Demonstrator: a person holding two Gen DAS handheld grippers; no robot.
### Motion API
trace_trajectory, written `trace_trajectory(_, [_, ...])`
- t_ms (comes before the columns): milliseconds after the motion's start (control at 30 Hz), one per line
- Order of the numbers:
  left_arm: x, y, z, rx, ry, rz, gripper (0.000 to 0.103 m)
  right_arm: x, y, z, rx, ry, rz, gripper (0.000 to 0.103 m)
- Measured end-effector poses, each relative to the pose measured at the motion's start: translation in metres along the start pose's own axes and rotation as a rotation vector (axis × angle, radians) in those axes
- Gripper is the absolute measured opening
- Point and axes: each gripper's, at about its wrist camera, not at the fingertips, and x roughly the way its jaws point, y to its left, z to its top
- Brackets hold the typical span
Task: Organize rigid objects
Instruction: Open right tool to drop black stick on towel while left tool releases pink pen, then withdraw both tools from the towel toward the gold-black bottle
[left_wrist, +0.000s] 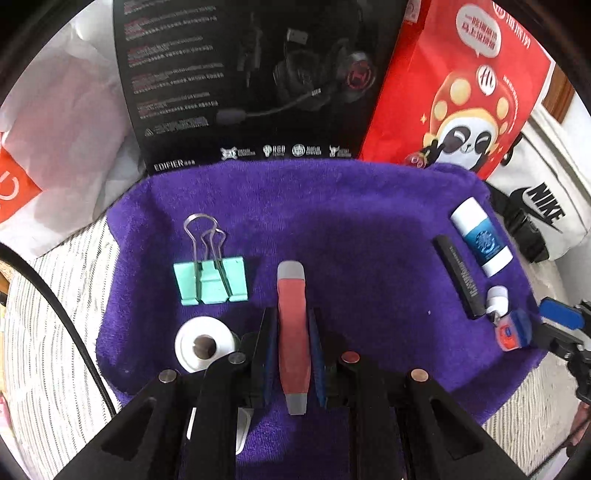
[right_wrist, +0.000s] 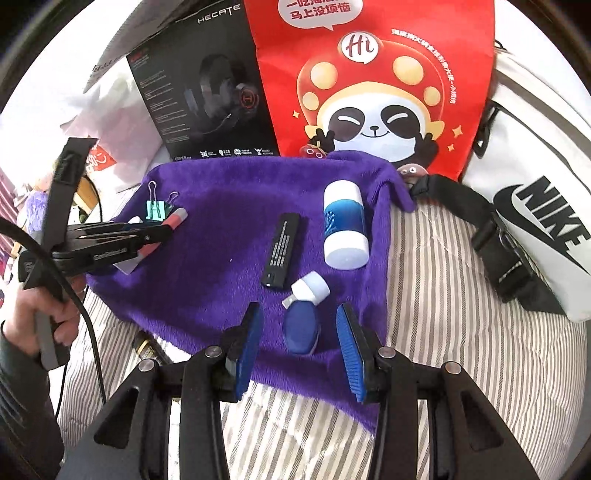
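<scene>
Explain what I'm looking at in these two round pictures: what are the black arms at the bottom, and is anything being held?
No robot here: a person holds a hand-gripped tool in each hand, and each tool has a wide-angle camera looking along its two fingers. The black arms are those tools.

The left wrist picture shows the left tool shut on a red and grey utility knife. The right wrist picture shows the right tool open, holding nothing; a small blue bottle lies between its blue pads without touching them. The left tool and the person's hand also appear at that picture's left edge.

Everything rests on a purple towel over striped bedding: a mint binder clip, a white tape roll, a black stick and a blue and white tube. Boxes and bags stand behind.
</scene>
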Motion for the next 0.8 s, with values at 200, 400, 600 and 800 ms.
trace_trajectory(200, [0.005, -0.009, 0.001, 0.028, 0.009, 0.042, 0.017, -0.011, -0.001, -0.004, 0.012, -0.026, 0.013, 0.041])
trace_trajectory(400, [0.012, -0.023, 0.006, 0.038, 0.031, 0.047, 0.033, -0.019, -0.002, -0.014, 0.024, -0.029, 0.026, 0.041])
trace_trajectory(600, [0.014, -0.044, 0.006, 0.043, 0.065, 0.066, 0.046, -0.033, -0.009, -0.029, 0.051, -0.038, 0.023, 0.042])
trace_trajectory(800, [-0.023, -0.065, -0.002, 0.057, 0.013, 0.064, 0.046, -0.051, -0.013, -0.047, 0.075, -0.043, 0.021, 0.043])
